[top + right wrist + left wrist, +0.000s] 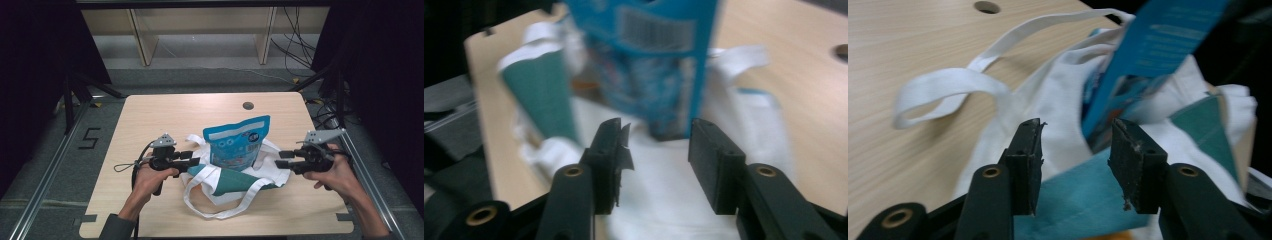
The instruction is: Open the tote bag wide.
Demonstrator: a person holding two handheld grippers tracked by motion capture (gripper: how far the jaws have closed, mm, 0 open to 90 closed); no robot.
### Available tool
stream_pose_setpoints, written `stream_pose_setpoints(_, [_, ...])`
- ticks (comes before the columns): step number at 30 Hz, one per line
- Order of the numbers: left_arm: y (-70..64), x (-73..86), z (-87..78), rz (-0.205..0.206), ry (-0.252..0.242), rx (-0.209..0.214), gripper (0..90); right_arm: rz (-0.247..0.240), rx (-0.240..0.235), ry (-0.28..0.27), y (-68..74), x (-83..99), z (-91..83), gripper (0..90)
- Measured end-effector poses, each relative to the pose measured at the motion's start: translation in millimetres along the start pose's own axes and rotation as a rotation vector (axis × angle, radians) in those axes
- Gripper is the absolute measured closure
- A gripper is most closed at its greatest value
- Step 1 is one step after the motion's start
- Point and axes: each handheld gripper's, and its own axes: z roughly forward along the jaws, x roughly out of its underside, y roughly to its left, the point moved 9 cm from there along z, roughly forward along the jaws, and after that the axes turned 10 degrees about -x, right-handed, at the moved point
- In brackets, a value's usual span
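while the blue pouch (236, 142) stands upright on the crumpled white tote bag (227, 186) at mid-table, i judge the step in hand to be bagging it: both tools flank the bag, nothing gripped yet. left gripper (192, 159) sits at the bag's left edge, jaws apart, empty, just above the teal panel (1083, 195). right gripper (282, 158) faces the pouch from the right, jaws apart, empty. next move, in my judgement: pinch the bag's rim to open its mouth, then take the pouch. count: one pouch, one bag, two white straps (943, 90), two grippers, one table (150, 120).
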Motion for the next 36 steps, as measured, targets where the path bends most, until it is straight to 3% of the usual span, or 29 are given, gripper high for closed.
stream_pose_setpoints(2, [-7.2,0.1,-0.8,0.004,0.002,0.020,53.0,0.003,0.026,-0.002,-8.2,-4.2,0.0,55.4])
stream_pose_setpoints(3, [-14.3,0.1,-0.6,0.018,0.004,0.032,47.3,0.013,0.086,0.038,-29.9,-8.8,4.7,52.4])
stream_pose_setpoints(5, [-17.8,0.5,1.2,0.037,0.009,0.034,45.4,0.020,0.111,0.065,-41.8,-9.5,10.6,49.4])
stream_pose_setpoints(8, [-21.3,1.7,4.9,0.037,0.013,0.068,45.0,0.040,0.104,0.106,-56.5,-9.8,24.2,47.3])
stream_pose_setpoints(9, [-21.9,1.6,5.9,0.024,0.012,0.067,44.9,0.037,0.092,0.130,-59.6,-8.4,28.3,47.2])
stream_pose_setpoints(12, [-29.8,-0.4,7.6,-0.010,0.018,0.126,44.2,0.070,0.075,0.170,-66.3,-5.3,39.4,45.4])
stream_pose_setpoints(14, [-33.5,1.6,11.9,0.037,0.049,0.119,41.6,0.069,0.082,0.163,-72.2,-6.1,45.9,44.9])
stream_pose_setpoints(15, [-35.7,2.7,15.2,0.046,0.059,0.109,39.9,0.093,0.078,0.158,-70.8,-6.5,48.4,44.9])
stream_pose_setpoints(16, [-37.1,4.7,17.7,0.059,0.078,0.098,39.0,0.078,0.065,0.188,-71.7,-6.0,47.7,45.0])
stream_pose_setpoints(18, [-39.6,8.0,22.8,0.094,0.093,0.078,37.8,0.071,0.064,0.194,-73.4,-6.6,49.5,45.3])
stream_pose_setpoints(20, [-41.7,9.7,26.4,0.113,0.099,0.086,38.3,0.060,0.060,0.214,-74.7,-5.0,51.5,45.9])
stream_pose_setpoints(21, [-41.9,11.4,26.9,0.112,0.111,0.084,39.0,0.077,0.057,0.226,-74.2,-3.8,52.0,47.8])
stream_pose_setpoints(23, [-42.7,15.2,27.9,0.117,0.115,0.084,45.1,0.062,0.057,0.235,-76.9,-2.7,54.4,55.1])
stream_pose_setpoints(25, [-46.9,21.6,28.2,0.129,0.121,0.106,57.3,0.052,0.065,0.245,-80.5,-0.5,57.5,63.9])
stream_pose_setpoints(27, [-47.9,28.8,28.3,0.179,0.130,0.079,61.0,0.048,0.060,0.278,-81.4,2.9,60.7,71.1])
stream_pose_setpoints(28, [-47.9,29.7,28.3,0.193,0.122,0.075,66.3,0.038,0.072,0.284,-84.6,3.7,62.5,82.4])
stream_pose_setpoints(29, [-49.0,31.6,27.5,0.192,0.120,0.075,69.6,0.045,0.080,0.275,-86.0,2.9,63.3,85.6])
stream_pose_setpoints(30, [-49.9,33.9,26.2,0.208,0.122,0.071,73.0,0.058,0.087,0.244,-86.0,1.2,66.9,86.6])
stream_pose_setpoints(31, [-51.8,36.7,25.4,0.226,0.119,0.079,78.3,0.035,0.096,0.253,-89.4,-0.8,64.9,87.1])
stream_pose_setpoints(36, [-60.0,65.0,23.4,0.305,0.162,0.074,82.2,0.084,0.146,0.160,-100.8,-16.6,63.3,87.7])
